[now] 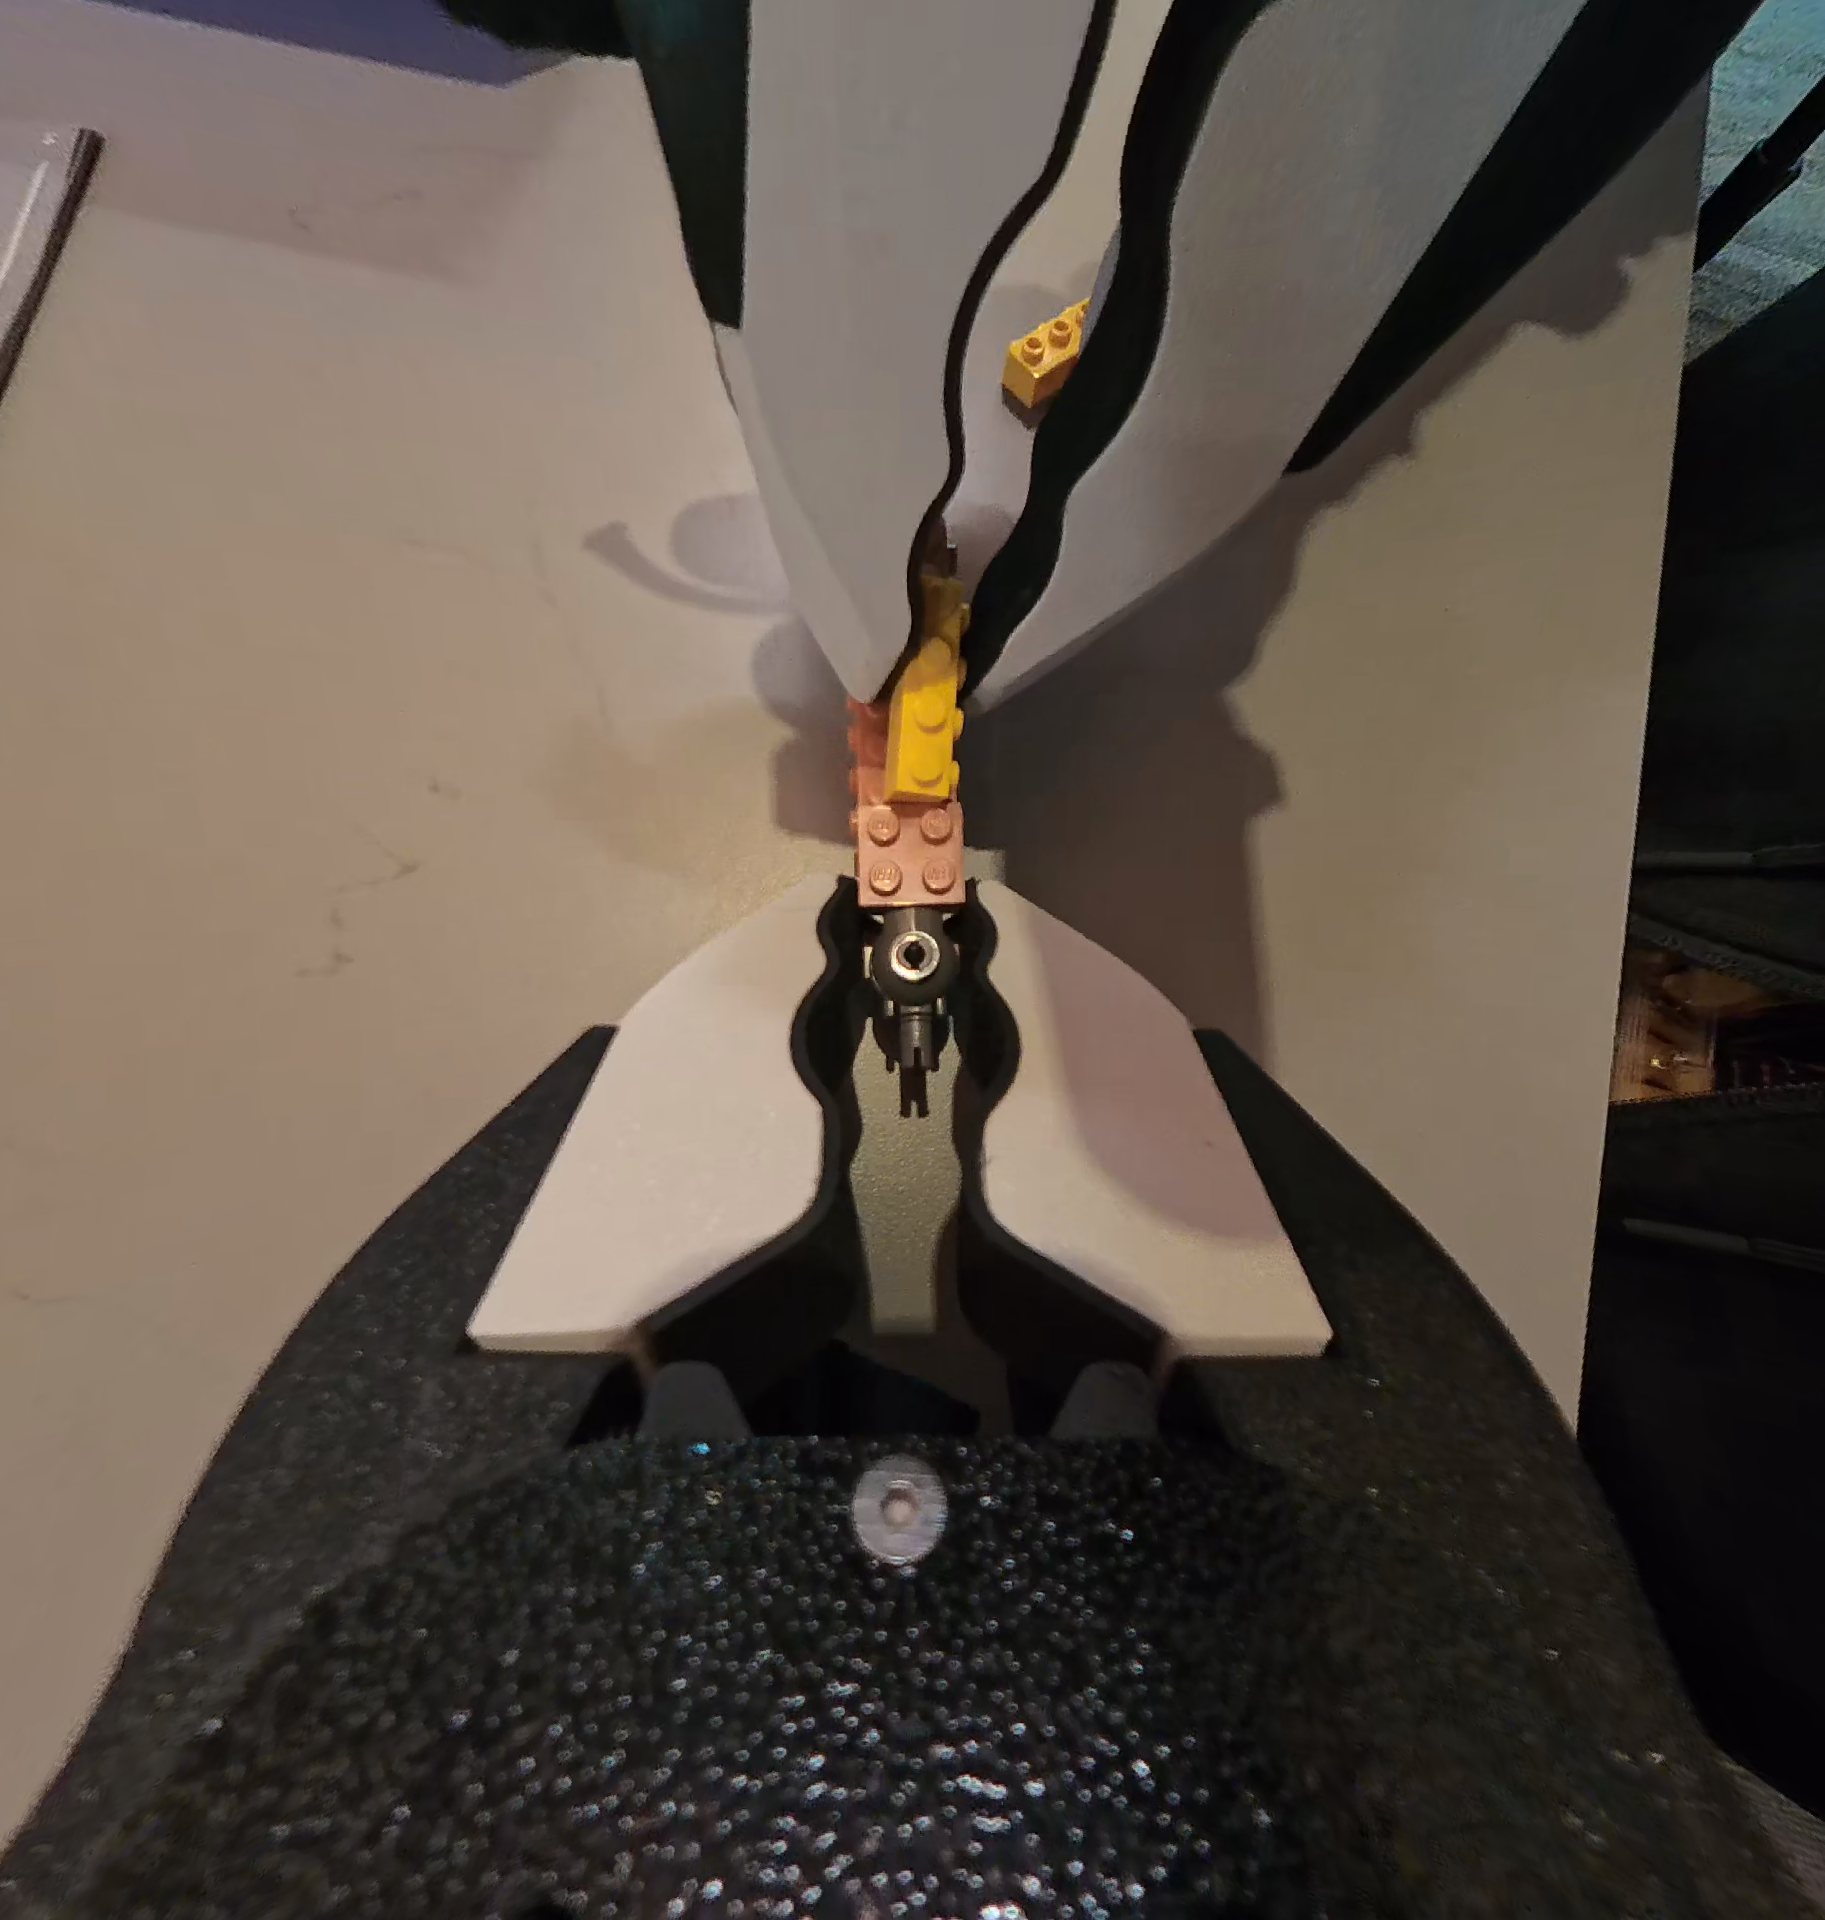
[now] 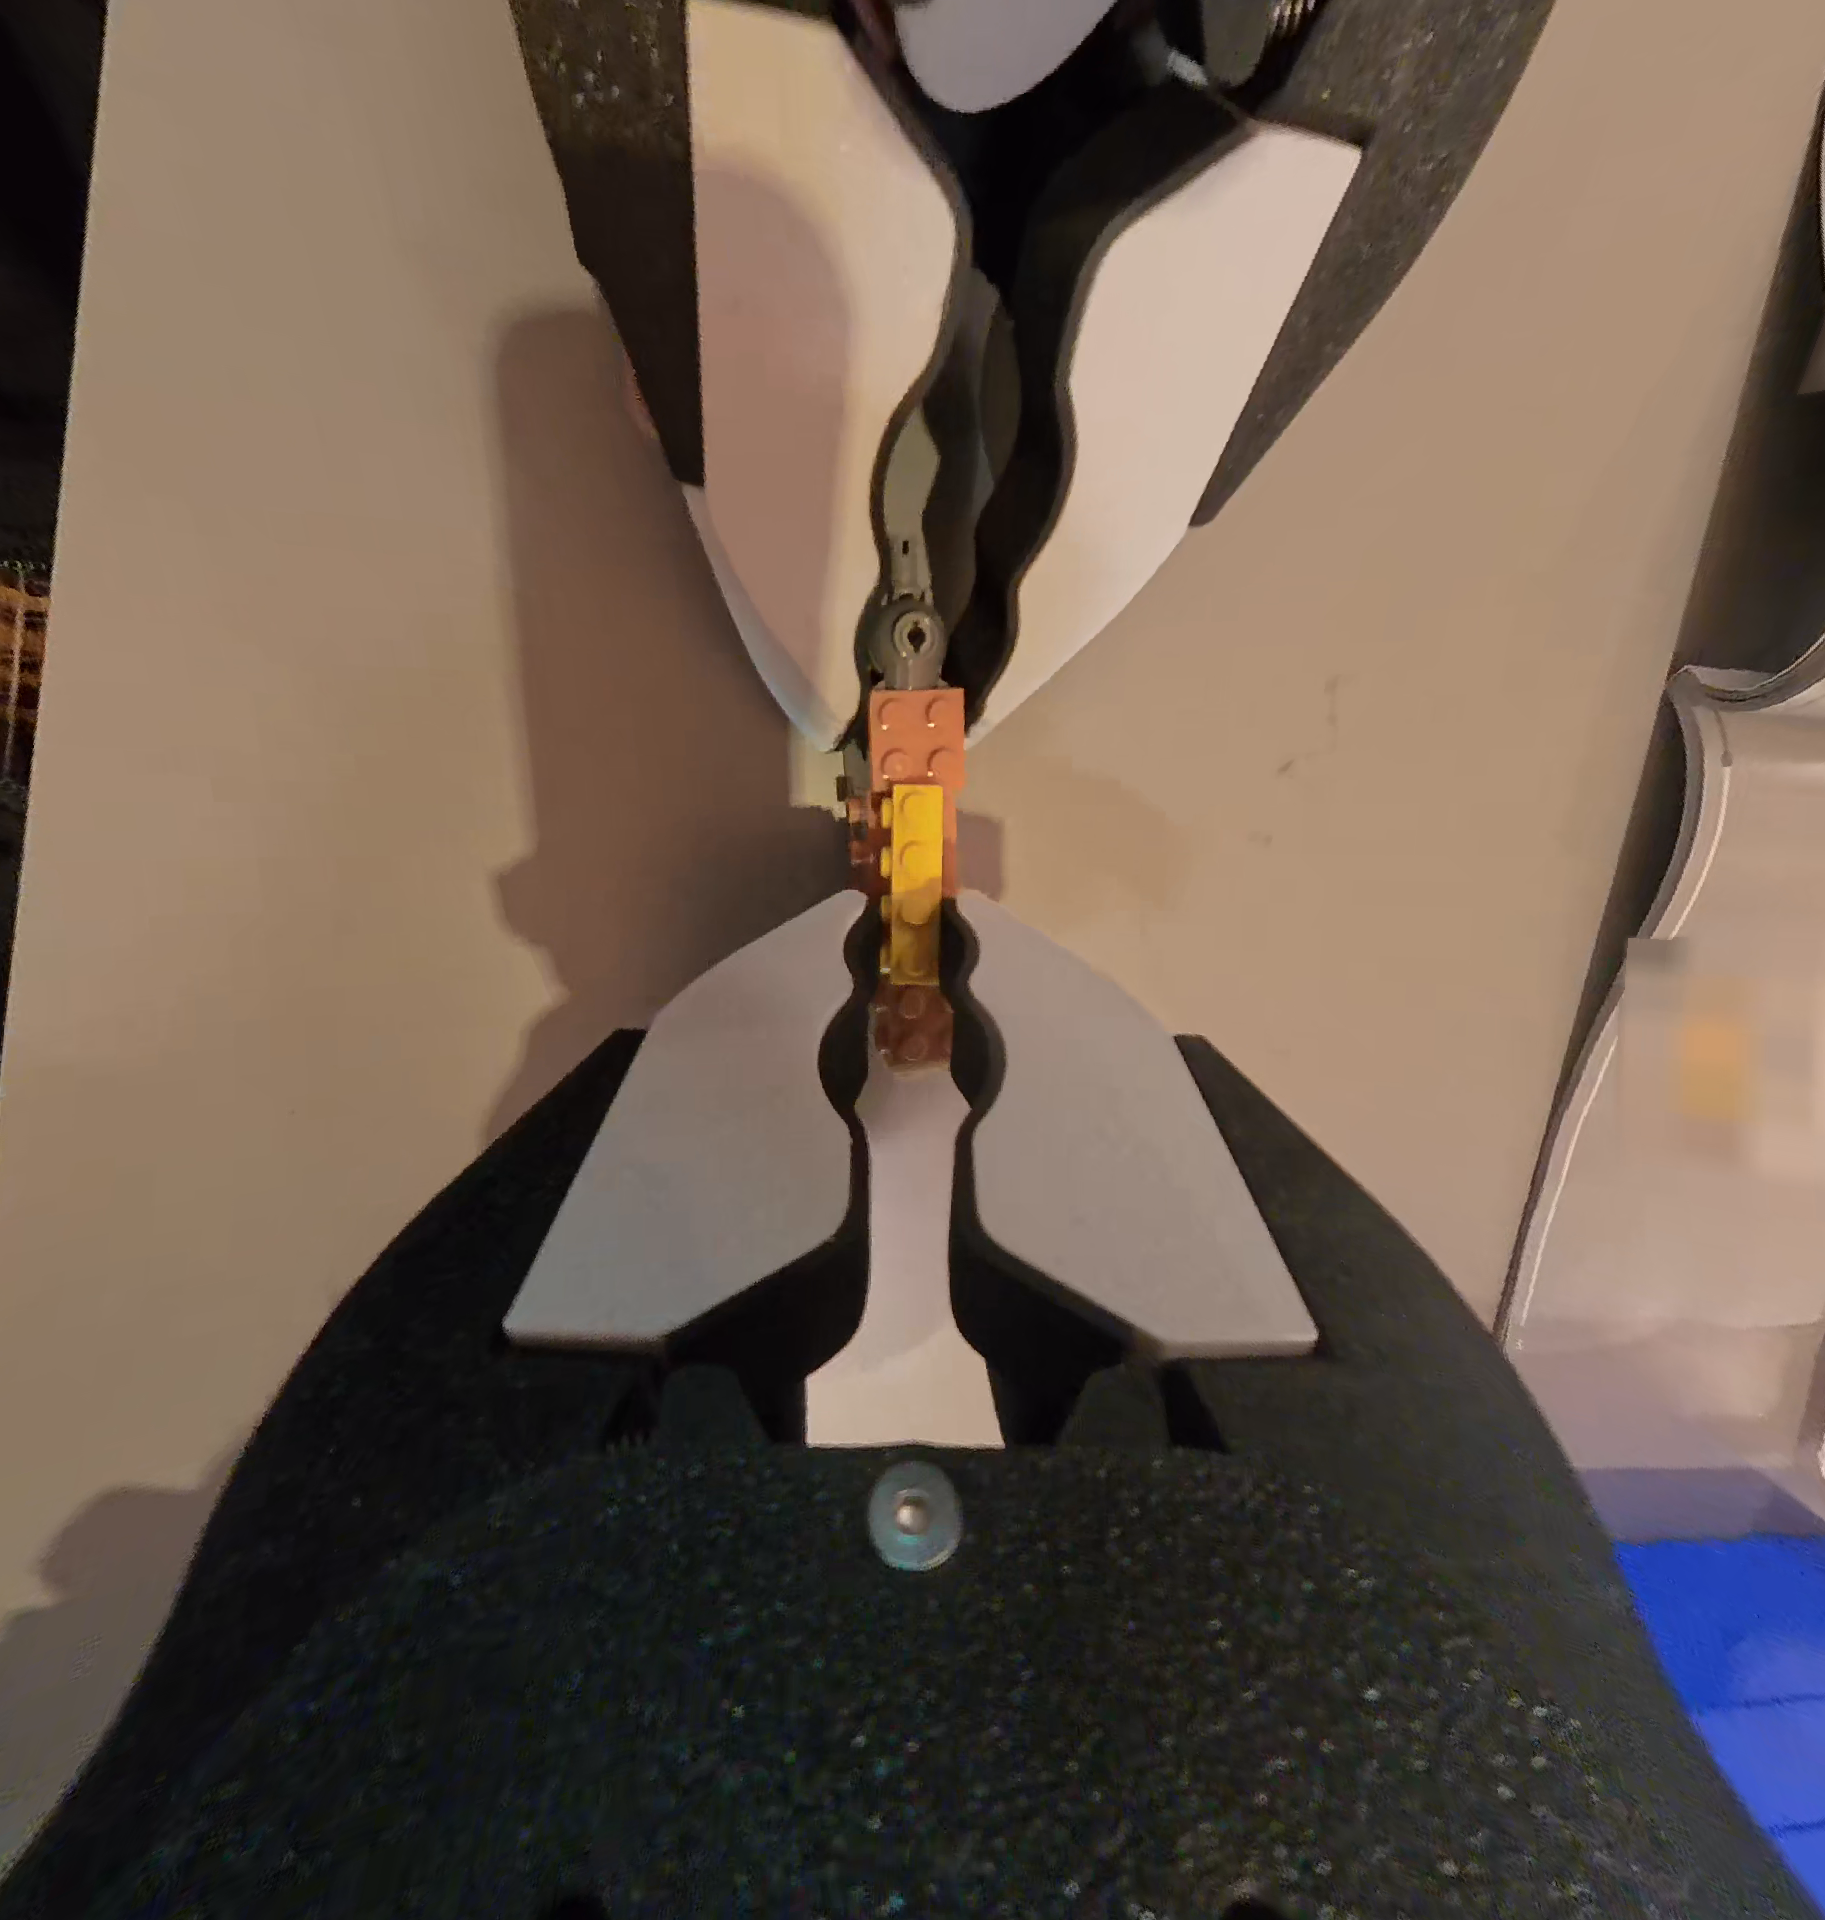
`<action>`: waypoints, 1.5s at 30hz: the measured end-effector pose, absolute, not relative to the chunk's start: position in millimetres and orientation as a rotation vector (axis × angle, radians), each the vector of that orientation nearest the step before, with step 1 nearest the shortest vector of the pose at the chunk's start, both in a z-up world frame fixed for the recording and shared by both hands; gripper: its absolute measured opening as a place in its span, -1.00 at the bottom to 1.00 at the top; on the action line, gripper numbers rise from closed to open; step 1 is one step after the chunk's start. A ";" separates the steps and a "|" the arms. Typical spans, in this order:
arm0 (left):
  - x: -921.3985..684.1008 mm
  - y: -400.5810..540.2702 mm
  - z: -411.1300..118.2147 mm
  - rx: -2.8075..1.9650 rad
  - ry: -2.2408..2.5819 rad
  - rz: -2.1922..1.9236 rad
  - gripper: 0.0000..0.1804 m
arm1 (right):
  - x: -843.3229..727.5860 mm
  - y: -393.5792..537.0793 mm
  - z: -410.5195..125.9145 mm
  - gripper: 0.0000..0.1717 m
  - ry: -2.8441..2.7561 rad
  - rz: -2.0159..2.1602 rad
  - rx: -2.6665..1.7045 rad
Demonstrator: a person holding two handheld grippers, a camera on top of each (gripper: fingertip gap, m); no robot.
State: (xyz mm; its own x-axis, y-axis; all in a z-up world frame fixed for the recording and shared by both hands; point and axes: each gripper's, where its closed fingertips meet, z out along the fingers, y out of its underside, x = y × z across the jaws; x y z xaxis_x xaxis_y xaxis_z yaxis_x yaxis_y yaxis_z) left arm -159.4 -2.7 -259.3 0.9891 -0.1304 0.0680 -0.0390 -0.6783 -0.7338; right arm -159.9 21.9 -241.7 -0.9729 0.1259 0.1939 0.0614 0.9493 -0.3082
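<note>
The two grippers meet tip to tip over a pale table, each clamped on one end of a small brick assembly held between them.

The left gripper has its fingers drawn narrow around a dark grey ball-joint piece. That piece sits at the 6 o'clock end of the assembly in the left wrist view, and the black pads look pressed against its sides. Touching it at 12 o'clock is a tan square plate with four studs.

The right gripper is likewise narrow. Its pads close on the far end of a yellow strip and on the brown plate under it. In the right wrist view the assembly runs from 6 o'clock, inside this gripper's fingers, up to the tan plate and the grey joint at 12 o'clock, where the other gripper takes it.

As a judgement, the moment reads as a two-handed hold on a partly joined build, with both ends pinched and the middle free above the table. Whether the parts are being pressed together or pulled apart cannot be told.

Counted:
- two grippers
- one grey joint piece
- one tan square plate
- one yellow strip on the assembly
- one brown plate beneath it
- one loose yellow brick, lying on the table at 12 o'clock in the left wrist view, well apart and partly hidden behind the right gripper's fingers

A blue surface shows at 4 o'clock in the right wrist view.
</note>
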 end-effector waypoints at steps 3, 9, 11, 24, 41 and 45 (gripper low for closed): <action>-159.4 -2.8 -259.2 -2.314 0.115 -0.153 -0.81 | -159.1 22.6 -241.2 -0.83 -2.892 0.464 -0.138; -159.4 -2.8 -259.2 -2.314 0.115 -0.152 -0.81 | -157.1 24.2 -242.2 -0.77 -2.894 0.466 -0.117; -159.4 -2.7 -259.2 -2.314 0.115 -0.153 -0.81 | -157.9 23.9 -241.9 -0.74 -2.890 0.468 -0.115; -159.7 -2.8 -259.2 -2.314 0.112 -0.155 -0.82 | -163.7 14.6 -233.5 -0.88 -2.888 0.508 -0.153; -159.9 -2.8 -259.2 -2.315 0.107 -0.168 -0.81 | -158.6 12.9 -232.5 -0.89 -2.839 0.720 -0.090; -159.9 -2.7 -259.2 -2.315 0.106 -0.170 -0.81 | -157.4 13.6 -232.8 -0.89 -2.844 0.698 -0.078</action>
